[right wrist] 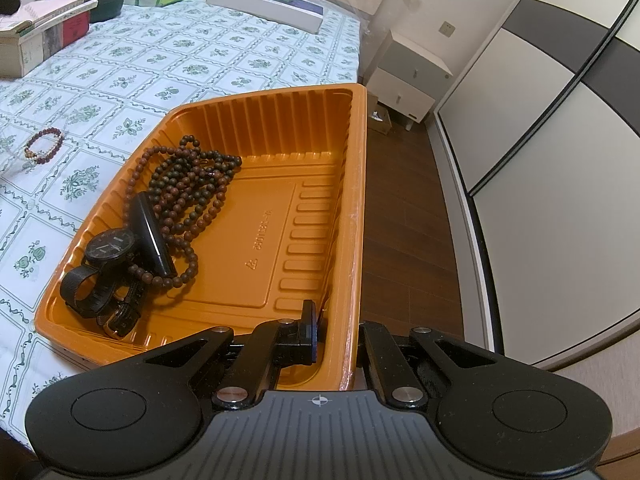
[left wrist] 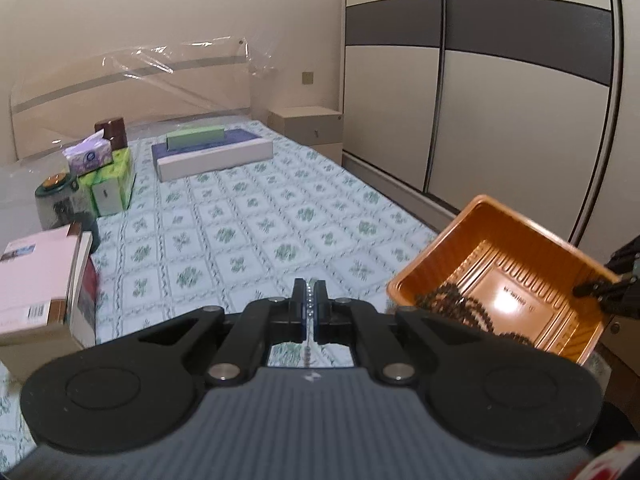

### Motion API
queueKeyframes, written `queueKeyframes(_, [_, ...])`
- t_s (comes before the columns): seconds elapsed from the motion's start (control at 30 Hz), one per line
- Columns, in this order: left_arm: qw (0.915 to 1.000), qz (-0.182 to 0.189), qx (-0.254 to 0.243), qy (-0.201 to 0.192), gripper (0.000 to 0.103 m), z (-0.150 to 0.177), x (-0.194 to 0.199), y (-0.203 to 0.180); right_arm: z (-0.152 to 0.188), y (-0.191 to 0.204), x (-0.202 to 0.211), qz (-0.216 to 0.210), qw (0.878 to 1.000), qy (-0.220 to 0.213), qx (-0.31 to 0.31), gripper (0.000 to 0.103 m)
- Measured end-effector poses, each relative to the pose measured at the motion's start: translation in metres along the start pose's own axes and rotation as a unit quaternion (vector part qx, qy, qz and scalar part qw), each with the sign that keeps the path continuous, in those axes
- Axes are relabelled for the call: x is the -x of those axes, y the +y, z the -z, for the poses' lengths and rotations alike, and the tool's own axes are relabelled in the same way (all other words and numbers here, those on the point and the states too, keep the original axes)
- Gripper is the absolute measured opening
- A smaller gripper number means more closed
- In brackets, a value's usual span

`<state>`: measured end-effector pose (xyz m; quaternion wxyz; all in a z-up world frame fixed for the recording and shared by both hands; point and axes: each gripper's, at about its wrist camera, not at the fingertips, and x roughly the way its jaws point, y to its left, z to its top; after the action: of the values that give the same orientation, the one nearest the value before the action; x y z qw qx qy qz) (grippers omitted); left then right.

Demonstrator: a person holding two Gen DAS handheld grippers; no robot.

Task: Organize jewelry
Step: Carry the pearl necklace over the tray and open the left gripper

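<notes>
1. Left gripper (left wrist: 308, 300) has its jaws pinched together on a thin beaded chain (left wrist: 308, 303), which runs in line with the fingers and hangs down below them, above the floral bedspread (left wrist: 248, 216).
2. Right gripper (right wrist: 336, 326) is clamped on the near right rim of the orange tray (right wrist: 280, 128), one finger inside the wall and one outside.
3. The tray's long axis runs away from the right camera; its right edge overhangs the bed above the wooden floor (right wrist: 404, 216).
4. Inside, at the left, lie brown prayer beads (right wrist: 188, 192), a black watch (right wrist: 110, 246) and a dark oblong case (right wrist: 154, 234).
5. A dark red bracelet (right wrist: 43, 145) lies on the bedspread, left of the tray and apart from it.
</notes>
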<state>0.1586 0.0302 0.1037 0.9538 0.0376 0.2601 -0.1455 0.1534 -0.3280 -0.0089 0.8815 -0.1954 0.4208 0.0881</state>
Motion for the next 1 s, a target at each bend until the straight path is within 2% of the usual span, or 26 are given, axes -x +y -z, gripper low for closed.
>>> queueKeyframes(0.17, [0.9998,0.020,-0.007,-0.006,0.002,-0.018,0.000,-0.010,-0.001,0.001,0.000,0.000,1.000,0.001,0.000,0.004])
queueKeyframes(0.37, [0.9974,0.059,-0.038,-0.016,0.002,-0.045,-0.003,-0.037,-0.001,0.000,0.001,-0.001,1.000,0.000,0.000,0.004])
queueKeyframes(0.7, [0.9858,0.149,-0.072,-0.031,0.002,-0.087,-0.019,-0.106,-0.002,-0.001,0.004,-0.002,1.000,-0.001,0.001,0.004])
queueKeyframes(0.83, [0.9810,0.181,-0.069,-0.015,0.002,-0.092,-0.038,-0.132,-0.003,-0.001,0.005,-0.002,1.000,-0.001,0.001,0.003])
queueKeyframes(1.0, [0.9738,0.215,-0.064,0.040,0.002,-0.079,-0.074,-0.161,-0.003,-0.002,0.005,-0.004,1.000,-0.001,0.001,0.004])
